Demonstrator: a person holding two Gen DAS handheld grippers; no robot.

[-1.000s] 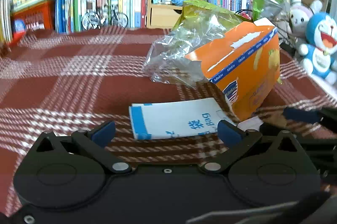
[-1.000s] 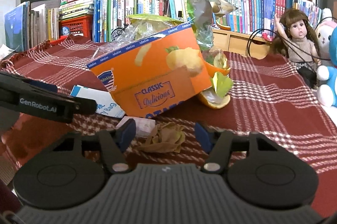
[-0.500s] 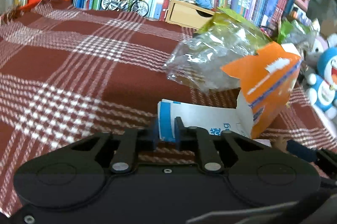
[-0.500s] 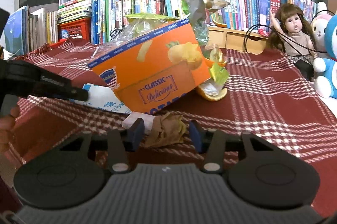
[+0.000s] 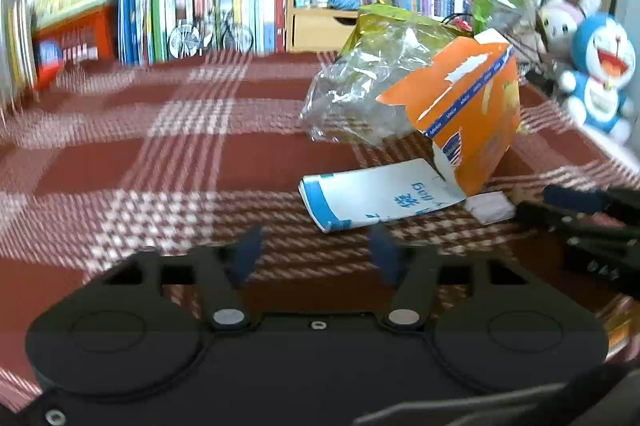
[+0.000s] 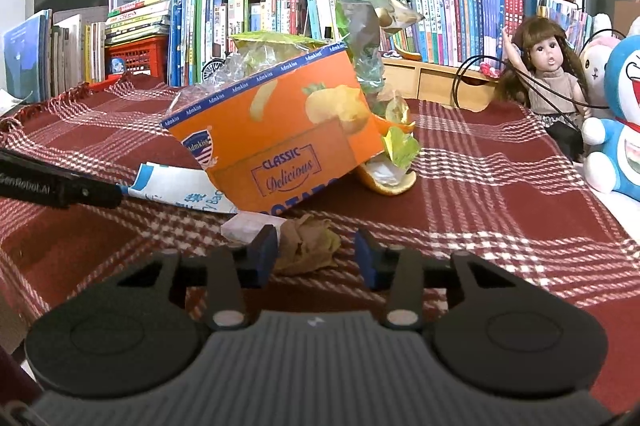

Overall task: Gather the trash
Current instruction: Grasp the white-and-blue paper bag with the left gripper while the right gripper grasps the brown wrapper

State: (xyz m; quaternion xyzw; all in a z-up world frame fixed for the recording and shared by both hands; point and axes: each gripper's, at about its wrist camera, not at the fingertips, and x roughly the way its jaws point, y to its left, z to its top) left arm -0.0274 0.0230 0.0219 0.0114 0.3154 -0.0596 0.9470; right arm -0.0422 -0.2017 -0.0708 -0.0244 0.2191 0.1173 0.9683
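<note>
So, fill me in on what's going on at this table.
A person is collecting trash off the plaid tablecloth with two handheld grippers. The right gripper straddles a crumpled brown wrapper, jaws closing, not yet pinching. The left gripper sits just short of the white-and-blue paper bag, jaws opening, empty. The orange snack box lies untouched.

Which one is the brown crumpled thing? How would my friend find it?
Find the big orange box tipped on the red checked cloth. Just in front of it, beside a small white scrap, lies the brown wad, between the fingers of the right gripper, whose jaws are closing. It is the only dull brown, scrunched lump; everything nearby is white, orange or clear.
</note>
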